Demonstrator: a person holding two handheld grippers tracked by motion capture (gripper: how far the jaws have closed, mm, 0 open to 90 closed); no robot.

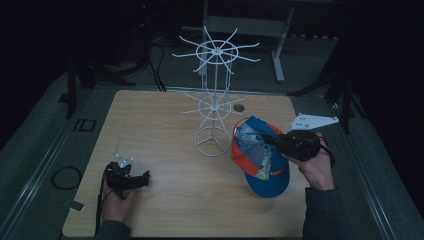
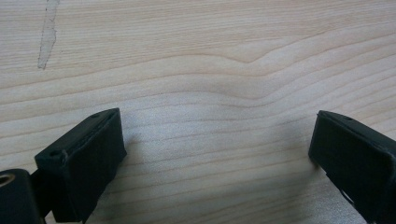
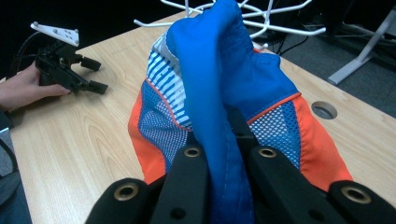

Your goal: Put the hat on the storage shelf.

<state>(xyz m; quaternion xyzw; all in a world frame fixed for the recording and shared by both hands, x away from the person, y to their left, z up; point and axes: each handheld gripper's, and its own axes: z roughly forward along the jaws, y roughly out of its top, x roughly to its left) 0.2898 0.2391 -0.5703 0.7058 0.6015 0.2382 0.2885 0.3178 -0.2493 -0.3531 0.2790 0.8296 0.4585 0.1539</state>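
Left gripper (image 1: 134,181) sits low over the desk (image 1: 165,120) near its front-left corner, held in the left hand (image 1: 119,202). In the left gripper view its two black jaws stand wide apart with bare wood grain between them; nothing between or touching them. A pale scuff mark (image 2: 47,35) shows on the wood toward the upper left of that view.

Centre of the desk, toward the far edge: a white wire display rack (image 1: 214,95), upright, round base ring on the wood, two tiers of radiating hooks.

Just right of the rack base: a baseball cap (image 1: 260,160), blue with orange and mesh panels and a striped section, at the right side of the desk. The high view does not settle whether it touches the wood.

Right gripper (image 1: 280,142), in the right hand (image 1: 315,167), points left into the cap. In the right gripper view a fold of blue cap fabric runs straight up between the two jaws, which are pressed together on it; the rest of the cap spreads beyond the jaw tips.

A round cable hole (image 3: 323,110) lies in the desk behind the cap.
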